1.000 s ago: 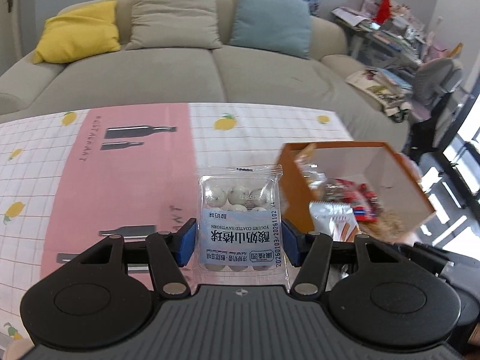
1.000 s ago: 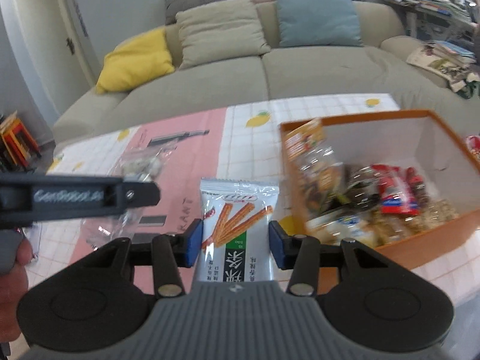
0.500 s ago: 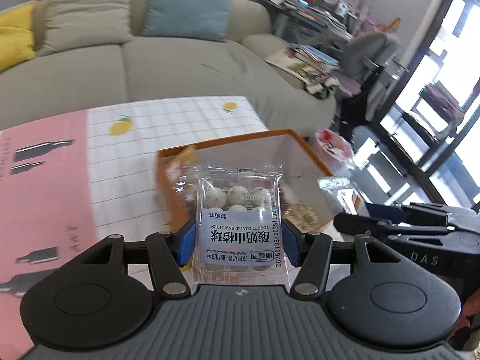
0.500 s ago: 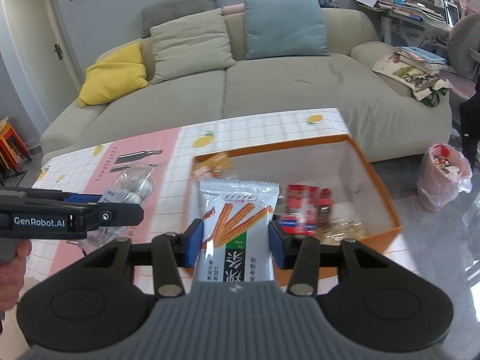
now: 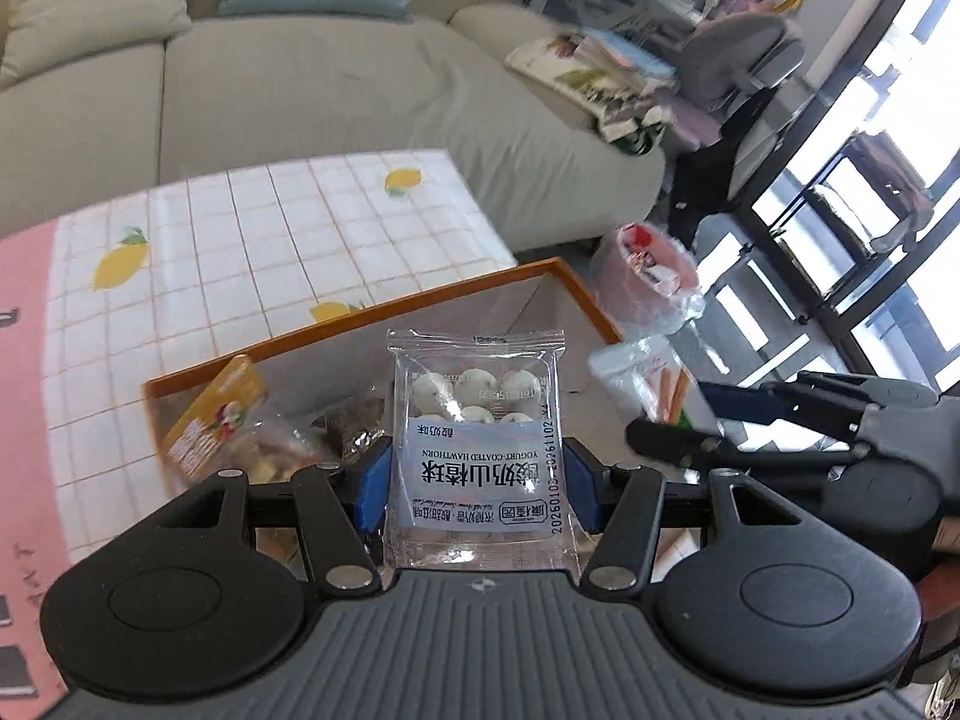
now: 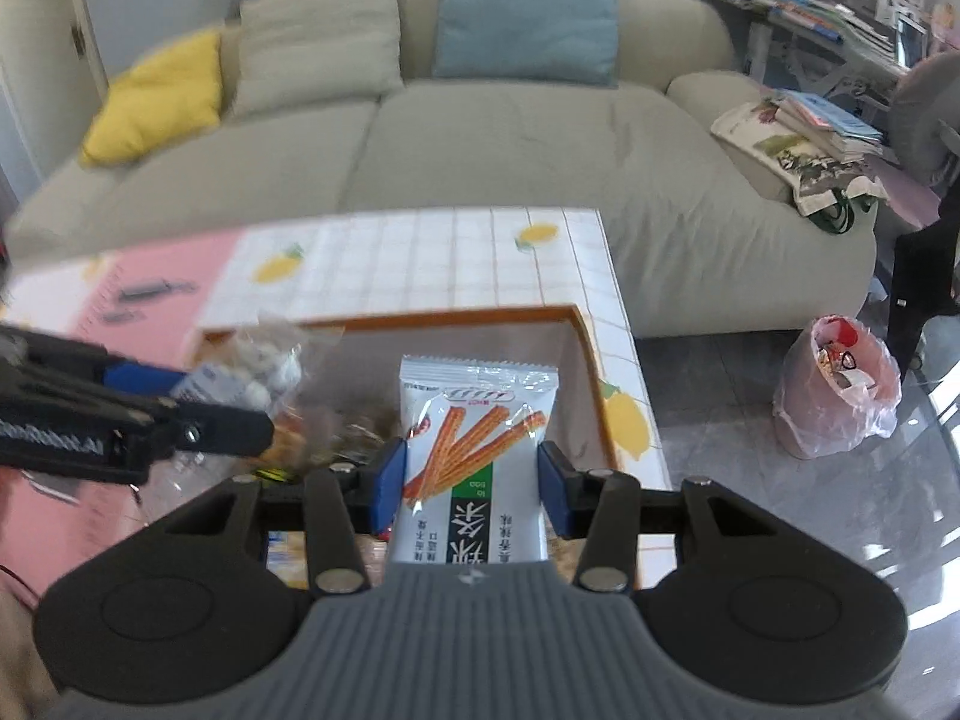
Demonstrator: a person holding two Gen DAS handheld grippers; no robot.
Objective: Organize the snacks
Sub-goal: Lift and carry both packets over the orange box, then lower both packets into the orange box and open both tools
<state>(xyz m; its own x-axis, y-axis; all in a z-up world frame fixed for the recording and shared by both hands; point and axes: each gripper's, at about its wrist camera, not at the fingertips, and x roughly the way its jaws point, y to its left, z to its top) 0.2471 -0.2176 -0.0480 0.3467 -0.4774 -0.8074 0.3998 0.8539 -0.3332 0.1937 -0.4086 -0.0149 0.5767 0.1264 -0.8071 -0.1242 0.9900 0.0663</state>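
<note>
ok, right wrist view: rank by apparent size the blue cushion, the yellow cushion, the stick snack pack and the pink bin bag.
1. blue cushion
2. stick snack pack, though it sits nearest the camera, which inflates it
3 and 4. yellow cushion and pink bin bag: look alike, not ranking them.

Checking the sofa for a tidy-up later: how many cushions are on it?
3: a yellow cushion at the sofa's left end, a beige cushion beside it, and a blue cushion right of that. More may lie out of frame.

Clear snack packet [image 5: 477, 450] with label "YOGURT-COATED HAWTHORN", Chinese characters, and date code "20260103-20261102", white stick-snack packet [image 6: 474, 462] with large Chinese characters, not clearly readable
</note>
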